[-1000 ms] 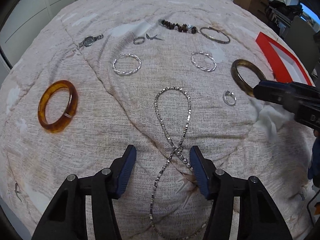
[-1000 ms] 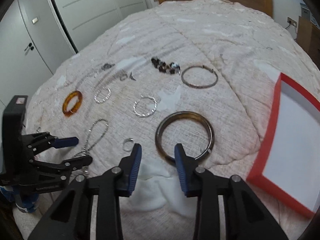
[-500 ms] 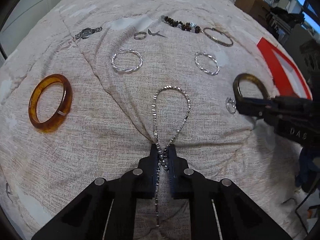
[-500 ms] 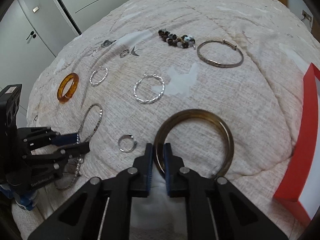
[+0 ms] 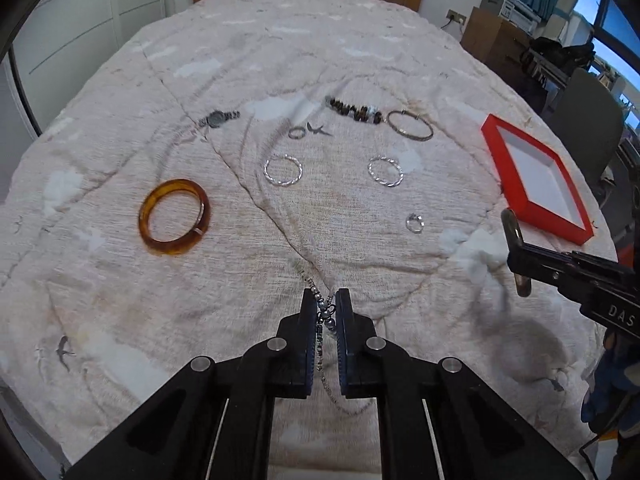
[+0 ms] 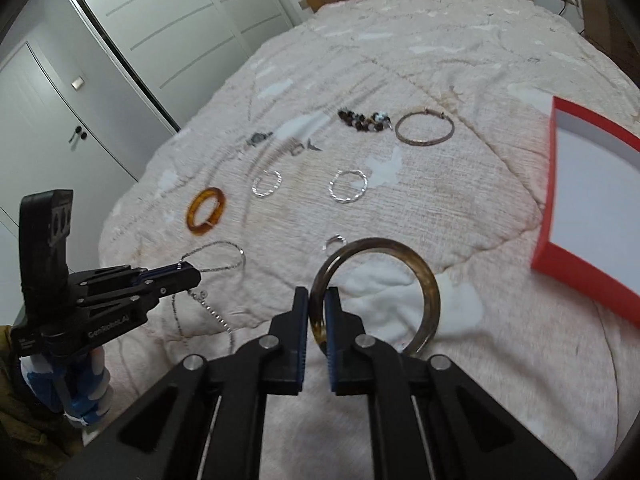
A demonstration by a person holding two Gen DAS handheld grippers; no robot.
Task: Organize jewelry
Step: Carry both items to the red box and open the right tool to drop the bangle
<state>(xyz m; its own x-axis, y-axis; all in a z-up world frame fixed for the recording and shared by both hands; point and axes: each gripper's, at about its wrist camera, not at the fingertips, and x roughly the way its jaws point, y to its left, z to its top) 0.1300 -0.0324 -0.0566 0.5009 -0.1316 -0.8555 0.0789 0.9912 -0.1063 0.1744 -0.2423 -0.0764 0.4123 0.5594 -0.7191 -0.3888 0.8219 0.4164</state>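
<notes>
Quilted bed point(image 5: 120, 300) with amber bangle point(image 5: 175, 217), 2 twisted silver hoops point(image 5: 283, 170), red tray point(image 5: 536, 184).

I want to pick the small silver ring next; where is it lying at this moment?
In the left wrist view, the small silver ring lies on the beige bedspread, right of centre, below a twisted silver hoop and left of the red tray.

The bed point(image 5: 360, 60) is wearing a rough, matt woven cloth cover. A glossy amber bangle point(image 5: 175, 217) is gleaming like smooth plastic, the chain necklace point(image 6: 216, 260) is glinting metallic, and the red tray point(image 5: 536, 178) is looking like matt card.
</notes>
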